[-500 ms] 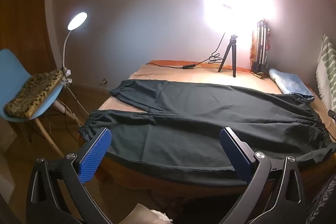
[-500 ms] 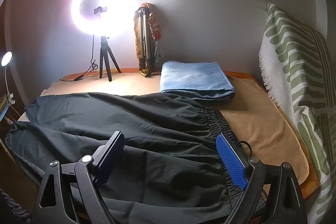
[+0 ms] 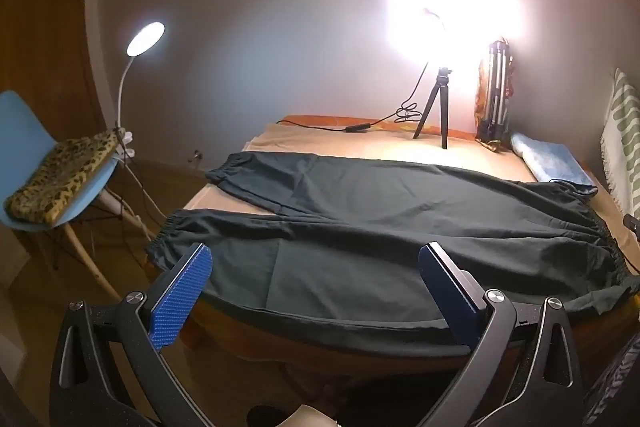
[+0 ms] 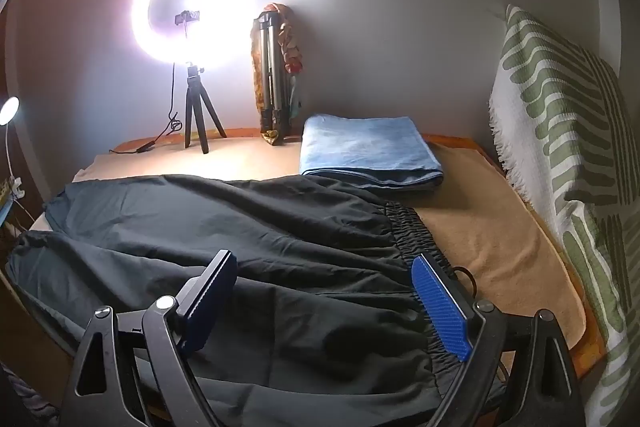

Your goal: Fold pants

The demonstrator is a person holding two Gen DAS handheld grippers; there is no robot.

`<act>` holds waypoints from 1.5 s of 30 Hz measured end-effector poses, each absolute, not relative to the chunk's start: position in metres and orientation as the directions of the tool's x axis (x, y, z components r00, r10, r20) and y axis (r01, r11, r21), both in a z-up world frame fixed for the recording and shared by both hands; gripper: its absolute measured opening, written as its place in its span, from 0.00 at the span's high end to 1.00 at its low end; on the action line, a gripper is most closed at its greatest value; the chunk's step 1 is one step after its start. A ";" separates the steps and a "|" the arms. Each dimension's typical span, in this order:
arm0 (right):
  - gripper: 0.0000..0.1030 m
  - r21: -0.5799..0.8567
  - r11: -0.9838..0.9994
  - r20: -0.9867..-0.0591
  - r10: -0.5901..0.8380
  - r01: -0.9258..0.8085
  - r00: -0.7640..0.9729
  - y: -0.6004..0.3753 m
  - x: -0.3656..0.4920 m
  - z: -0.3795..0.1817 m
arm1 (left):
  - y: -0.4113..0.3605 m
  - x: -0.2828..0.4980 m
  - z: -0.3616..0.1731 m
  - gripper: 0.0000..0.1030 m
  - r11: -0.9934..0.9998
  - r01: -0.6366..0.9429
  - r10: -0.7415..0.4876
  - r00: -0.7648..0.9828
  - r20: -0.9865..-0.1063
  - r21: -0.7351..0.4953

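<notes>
Black pants lie spread flat across the bed, both legs running left, the elastic waistband at the right. The near leg hangs a little over the bed's front edge. My left gripper is open and empty, above the near leg's lower part, close to the cuff. My right gripper is open and empty, above the hip area just left of the waistband. The pants also show in the right wrist view.
A folded blue towel lies at the back right of the tan bed cover. A ring light on a small tripod and a folded tripod stand at the wall. A striped blanket is right, a blue chair left.
Both grippers have crept slightly toward the pants; the jaws stay open and the pants have not moved.
</notes>
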State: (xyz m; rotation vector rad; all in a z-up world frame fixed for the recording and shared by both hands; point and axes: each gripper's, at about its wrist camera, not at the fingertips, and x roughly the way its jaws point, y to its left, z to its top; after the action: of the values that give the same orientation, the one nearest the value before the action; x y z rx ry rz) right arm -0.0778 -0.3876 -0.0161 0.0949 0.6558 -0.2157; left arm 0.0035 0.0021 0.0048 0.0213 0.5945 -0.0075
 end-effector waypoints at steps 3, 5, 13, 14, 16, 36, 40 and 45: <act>0.12 0.023 0.972 -0.615 -0.172 0.235 0.770 -0.389 -0.079 -0.015 | 0.000 0.004 0.004 0.00 1.000 0.013 0.000 0.830 -0.558 0.019; 0.12 0.028 0.970 -0.616 -0.173 0.240 0.768 -0.390 -0.079 -0.015 | -0.001 0.004 0.003 0.00 1.000 0.012 0.002 0.831 -0.557 0.022; 0.12 0.044 0.970 -0.618 -0.162 0.239 0.769 -0.392 -0.079 -0.013 | -0.002 0.002 0.001 0.00 1.000 0.014 0.000 0.832 -0.555 0.021; 0.12 0.046 0.970 -0.618 -0.160 0.239 0.770 -0.392 -0.079 -0.013 | -0.001 0.003 0.001 0.00 1.000 0.014 -0.001 0.832 -0.555 0.020; 0.12 0.050 0.970 -0.616 -0.158 0.239 0.772 -0.393 -0.080 -0.013 | -0.001 0.002 0.001 0.00 1.000 0.014 -0.002 0.832 -0.555 0.017; 0.12 0.064 0.971 -0.608 -0.147 0.232 0.780 -0.391 -0.081 -0.009 | -0.002 0.003 0.001 0.00 1.000 0.012 -0.005 0.830 -0.557 0.010; 0.12 0.063 0.972 -0.609 -0.144 0.228 0.780 -0.390 -0.080 -0.010 | -0.002 0.003 0.000 0.00 1.000 0.012 -0.005 0.830 -0.557 0.010; 0.12 0.063 0.972 -0.610 -0.142 0.226 0.780 -0.389 -0.080 -0.010 | -0.003 0.003 0.000 0.00 1.000 0.013 -0.005 0.830 -0.557 0.010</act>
State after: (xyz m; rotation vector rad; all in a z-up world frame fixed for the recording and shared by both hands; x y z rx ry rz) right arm -0.0795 -0.3891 -0.0101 0.1359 0.6469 -0.1994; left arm 0.0026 -0.0026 0.0004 0.0139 0.5911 -0.0091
